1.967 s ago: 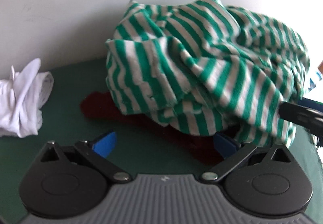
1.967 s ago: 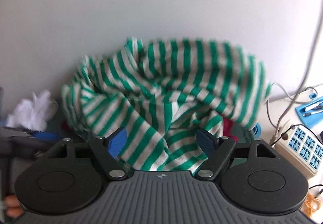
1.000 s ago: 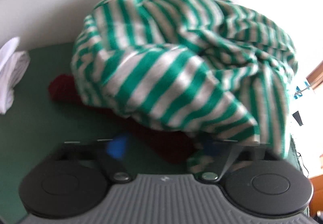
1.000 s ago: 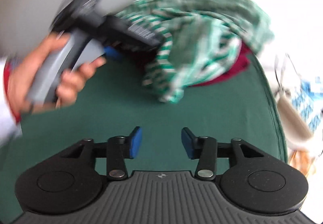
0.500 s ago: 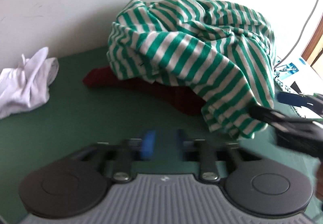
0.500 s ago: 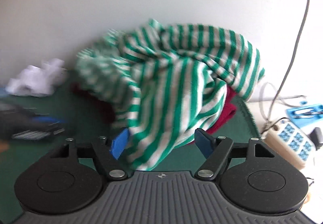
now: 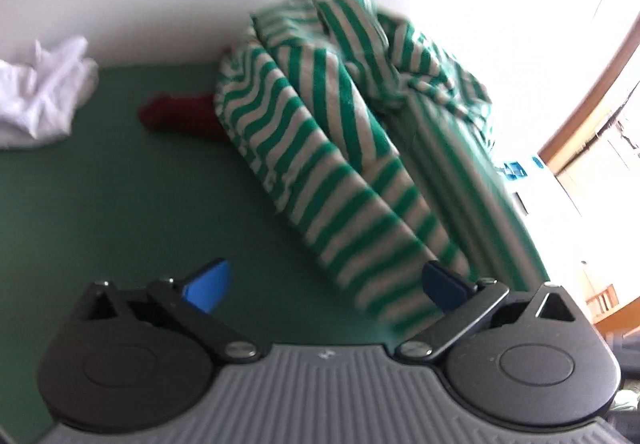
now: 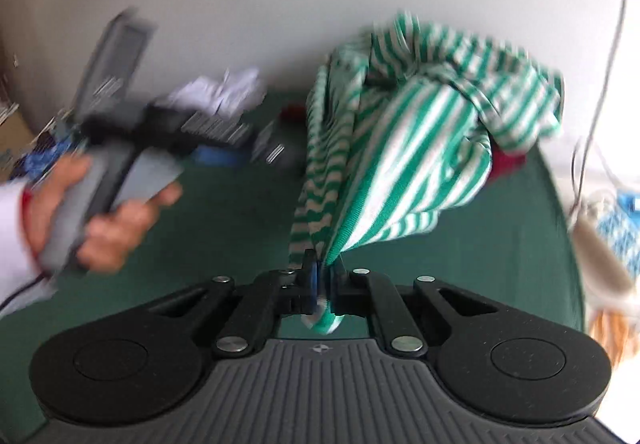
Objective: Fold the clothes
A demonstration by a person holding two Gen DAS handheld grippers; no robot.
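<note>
At the far left of the green counter (image 7: 112, 204), a crumpled white garment (image 7: 40, 104) lies against the wall, well apart from the work. Next, in the right wrist view, a hand (image 8: 100, 216) carries the left tongs (image 7: 324, 284); their jaws are opening and stand wide, and although the striped cloth hangs down between them close against the right-hand pad, nothing is gripped. A dark red garment (image 7: 176, 116) lies flat on the counter, partly covered. Over it rests the task item, a green-and-white striped top (image 7: 320, 164), bunched in a heap near the wall with one length drawn forward toward the cameras. The right tongs (image 8: 323, 276) are closing, and their pads already pinch an edge of that drawn-out length, with a small tuck of fabric showing behind the pads. Handling assessment: the top appears to be a soft, light knit; it will drape, stretch and collapse rather than hold shape, and it is not fragile. Thin fabric may slip from a shallow pinch, so a hem or seam is the preferred point of hold. The next hold for the left tongs is judged to be a matching edge or corner, so that the garment can be spread flat before folding. At the far right, off the counter, a power strip (image 8: 612, 228) and cables are visible, blurred.
</note>
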